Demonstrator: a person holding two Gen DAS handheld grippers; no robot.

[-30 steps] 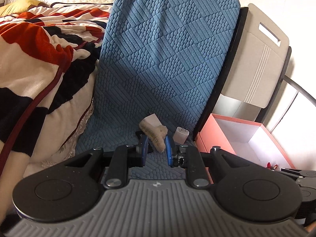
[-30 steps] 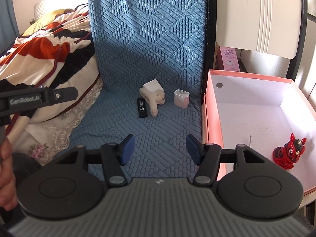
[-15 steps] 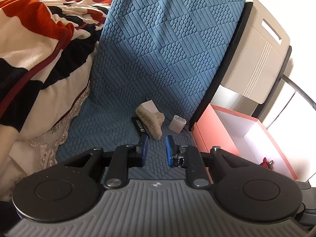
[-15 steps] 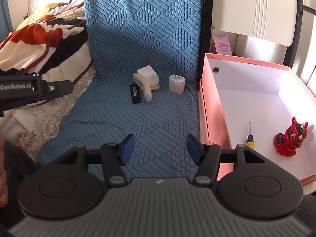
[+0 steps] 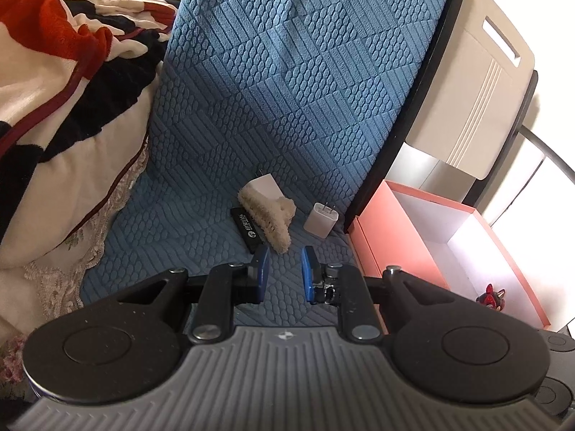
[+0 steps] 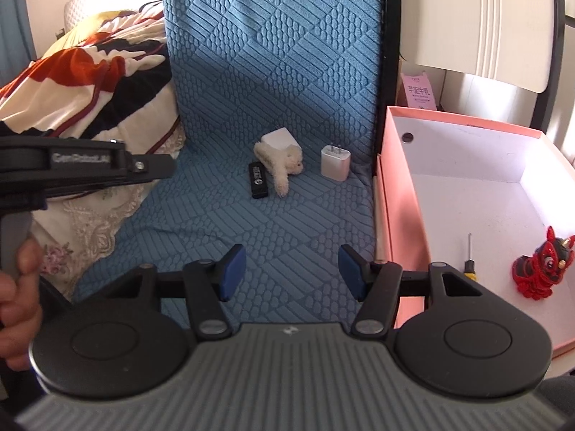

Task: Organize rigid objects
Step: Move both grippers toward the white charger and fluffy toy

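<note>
Left gripper (image 5: 284,273): jaws narrowly parted, nothing between the blue pads, hovering over the blue quilted cover (image 5: 287,107) just short of the small cluster of items.

Right gripper (image 6: 291,272): jaws spread about halfway, empty, over bare cover beside the box.

Pink box (image 6: 397,215): open-topped, pink outside, white inside, set against the right edge of the cover. Contents: one red and black toy figurine (image 6: 539,273), upright near the right wall; one small screwdriver (image 6: 469,256) with a yellow and black handle, lying flat just left of the figurine. A round dark spot shows on the far inner wall.

Items on the cover, outside the box, near its far left corner:
- Black USB stick (image 6: 258,180), flat, printed with white lettering.
- Cream plush toy (image 6: 282,167), touching the stick's right side.
- White square charger (image 6: 276,138), partly under the plush.
- White plug adapter (image 6: 335,162), prongs up, standing apart between the plush and the box.

Striped blanket (image 6: 90,82): red, black and cream, heaped left of the cover.
</note>
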